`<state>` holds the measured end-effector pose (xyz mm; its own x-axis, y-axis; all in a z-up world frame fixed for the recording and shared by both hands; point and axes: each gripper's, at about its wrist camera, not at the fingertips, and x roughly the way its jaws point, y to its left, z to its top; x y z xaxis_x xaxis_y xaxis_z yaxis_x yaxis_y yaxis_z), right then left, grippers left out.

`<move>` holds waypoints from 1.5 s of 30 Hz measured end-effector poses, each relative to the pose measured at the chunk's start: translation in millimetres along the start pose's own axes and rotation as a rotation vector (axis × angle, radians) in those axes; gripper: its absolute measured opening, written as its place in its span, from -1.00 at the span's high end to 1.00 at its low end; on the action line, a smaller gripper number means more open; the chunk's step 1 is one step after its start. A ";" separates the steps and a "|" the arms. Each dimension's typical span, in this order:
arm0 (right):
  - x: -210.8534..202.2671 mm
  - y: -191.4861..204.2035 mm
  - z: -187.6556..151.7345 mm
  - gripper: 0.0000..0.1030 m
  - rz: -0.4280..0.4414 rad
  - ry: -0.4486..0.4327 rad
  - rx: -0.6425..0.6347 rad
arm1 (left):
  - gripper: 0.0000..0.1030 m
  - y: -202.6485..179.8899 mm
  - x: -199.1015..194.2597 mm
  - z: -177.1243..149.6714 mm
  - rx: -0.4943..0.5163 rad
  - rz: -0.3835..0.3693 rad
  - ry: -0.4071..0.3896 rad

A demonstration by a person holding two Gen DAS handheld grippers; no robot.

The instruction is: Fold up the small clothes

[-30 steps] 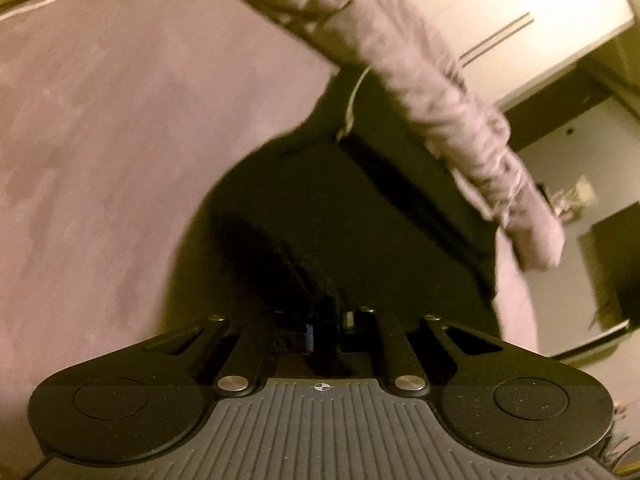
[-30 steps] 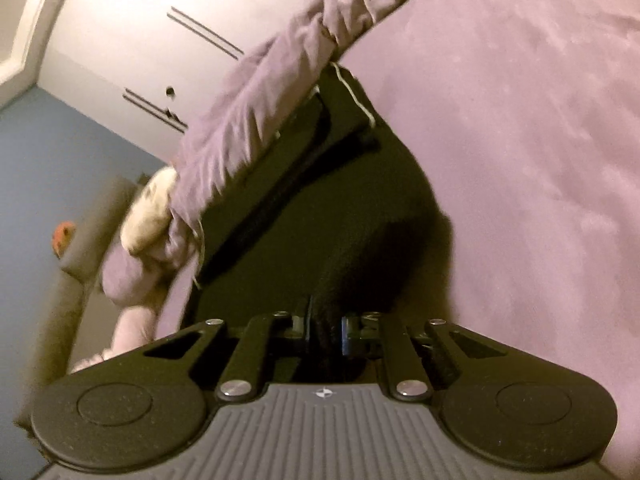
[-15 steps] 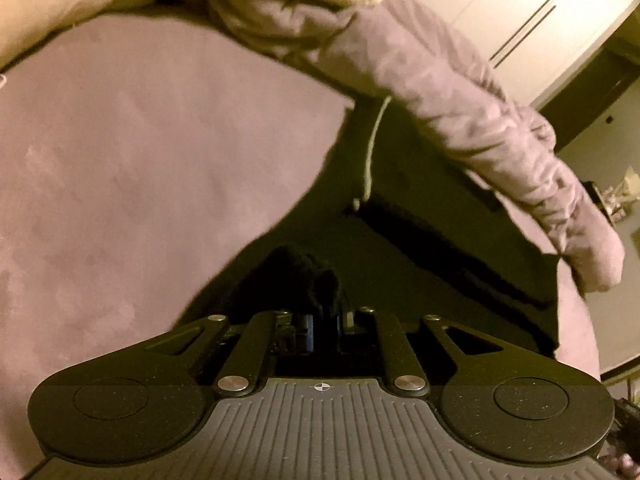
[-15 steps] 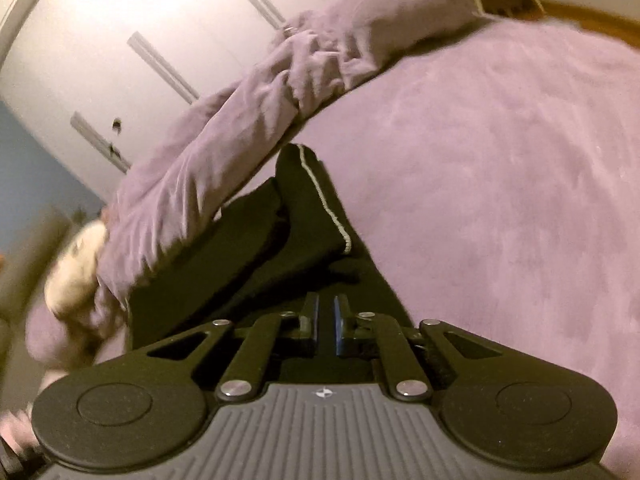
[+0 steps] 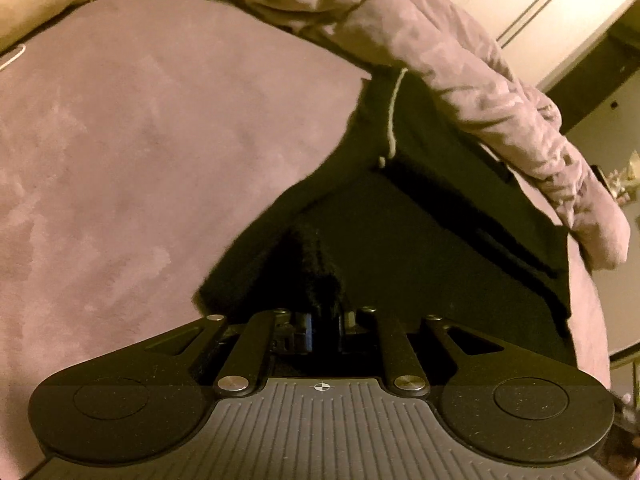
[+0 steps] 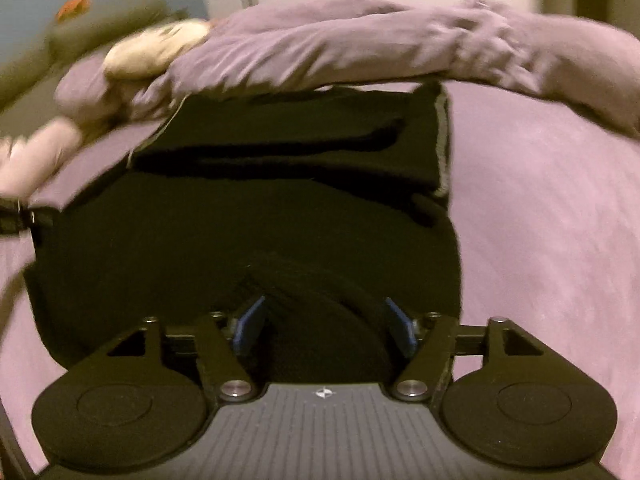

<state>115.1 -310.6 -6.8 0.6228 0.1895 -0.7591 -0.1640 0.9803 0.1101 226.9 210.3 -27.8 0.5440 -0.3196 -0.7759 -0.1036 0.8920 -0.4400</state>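
A black garment [image 5: 432,248] with a pale trim line [image 5: 394,116] lies spread on the purple bedspread [image 5: 140,152]. My left gripper [image 5: 325,322] is shut on a bunched corner of its fabric, low over the bed. In the right wrist view the same black garment [image 6: 248,216] lies partly folded, its trimmed edge [image 6: 442,140] at the right. My right gripper [image 6: 324,326] hovers over its near edge with jaws opening wide. A fold of black cloth lies between the blue pads [image 6: 250,324], loose and not pressed.
A rumpled purple duvet [image 6: 360,48] is heaped along the far side of the bed, with a cream plush toy [image 6: 156,52] at its left end. White wardrobe doors [image 5: 520,12] stand behind. Bare bedspread [image 6: 552,240] stretches to the right of the garment.
My right gripper let go of the black fabric and its jaws spread apart; its view rolled so the garment now lies level. The left gripper kept its grip and sank a little toward the bed.
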 end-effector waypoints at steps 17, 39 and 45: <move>-14.0 -1.7 10.2 0.78 0.043 -0.144 0.071 | 0.76 -25.0 -8.9 15.2 0.025 -0.004 -0.073; 72.1 -92.7 130.0 0.79 -0.207 -0.496 0.281 | 0.76 -102.4 92.5 167.6 0.086 0.035 -0.248; 112.8 -107.6 151.4 0.79 -0.302 -0.472 0.292 | 0.76 -123.8 120.8 197.5 0.138 0.083 -0.301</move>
<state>318.8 -386.3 -7.0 0.8903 -0.1587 -0.4269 0.2458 0.9565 0.1570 469.8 124.3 22.2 0.7617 -0.1543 -0.6293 -0.0547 0.9525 -0.2997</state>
